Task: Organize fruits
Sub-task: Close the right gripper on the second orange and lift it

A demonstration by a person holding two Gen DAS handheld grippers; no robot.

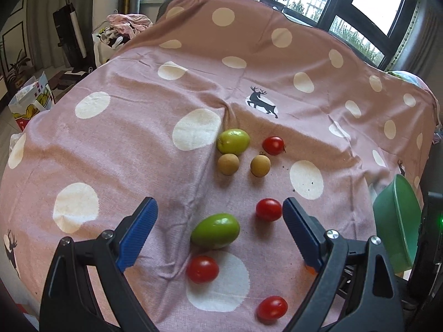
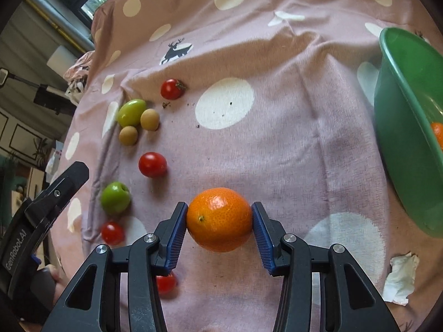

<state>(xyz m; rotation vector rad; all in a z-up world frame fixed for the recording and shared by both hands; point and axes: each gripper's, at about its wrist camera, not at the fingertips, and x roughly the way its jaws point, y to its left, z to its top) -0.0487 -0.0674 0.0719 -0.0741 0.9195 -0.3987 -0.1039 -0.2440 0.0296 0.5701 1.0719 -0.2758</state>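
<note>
red tomatoes (image 1: 268, 209): 4 | green fruits (image 1: 215, 230): 2 | left jaws wide, empty | right jaws clamp orange (image 2: 219, 219)

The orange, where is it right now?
In the right wrist view the orange sits low in the centre, clamped in the right gripper, with the green bowl off to its right.

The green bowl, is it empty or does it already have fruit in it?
Not empty. In the right wrist view an orange fruit shows inside the green bowl near the frame edge. Whether more lies in it, cannot tell.
</note>
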